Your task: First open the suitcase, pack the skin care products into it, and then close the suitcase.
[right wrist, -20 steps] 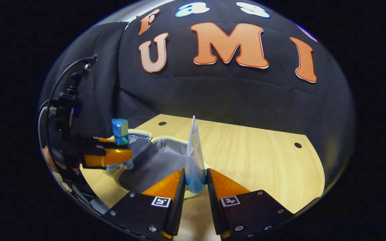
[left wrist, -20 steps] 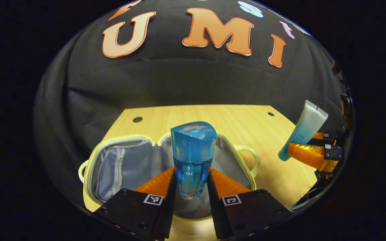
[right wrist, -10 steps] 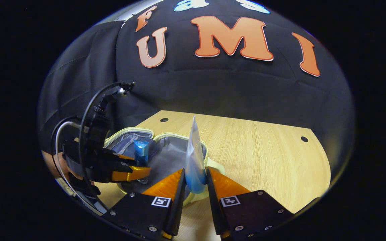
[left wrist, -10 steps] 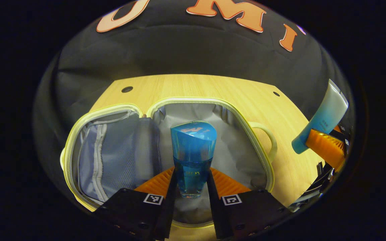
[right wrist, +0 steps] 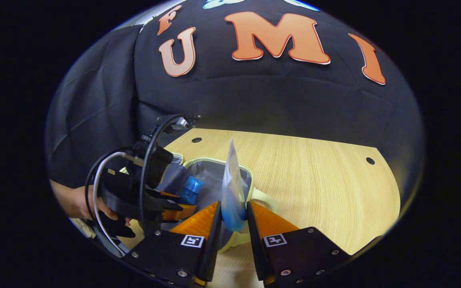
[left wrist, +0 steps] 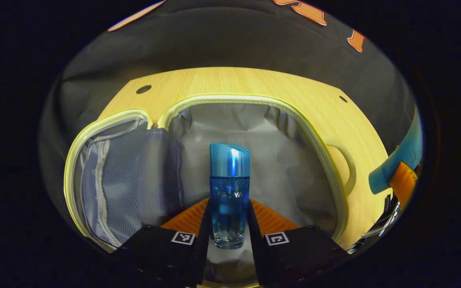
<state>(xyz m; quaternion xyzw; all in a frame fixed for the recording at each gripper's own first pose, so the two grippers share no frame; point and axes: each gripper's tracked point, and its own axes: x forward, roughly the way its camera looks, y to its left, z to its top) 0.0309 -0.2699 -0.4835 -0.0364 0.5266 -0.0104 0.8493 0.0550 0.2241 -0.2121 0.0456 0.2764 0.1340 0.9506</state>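
The small suitcase point(left wrist: 326, 148) lies open on the wooden table, pale yellow rim, grey lining, a mesh pocket in its left half. My left gripper point(left wrist: 228, 218) is shut on a blue glass bottle point(left wrist: 229, 188), held upright low over the right half's lining. In the right gripper view that bottle point(right wrist: 191, 190) and the left gripper point(right wrist: 174, 208) hang over the case point(right wrist: 246, 176). My right gripper point(right wrist: 232, 218) is shut on a white-to-blue tube point(right wrist: 231, 188), cap down, just above the case's near rim. The tube point(left wrist: 394, 162) also appears at the far right of the left gripper view.
The wooden table point(right wrist: 314, 176) stretches to the right of the case, with round holes near its back corners. A hand point(right wrist: 78, 202) holds the left gripper at the table's left edge. The case's handle point(left wrist: 344, 164) sticks out on its right side.
My left gripper has come down and forward with the bottle, from above the case into its right half. My right gripper with the tube has drifted closer to the case.
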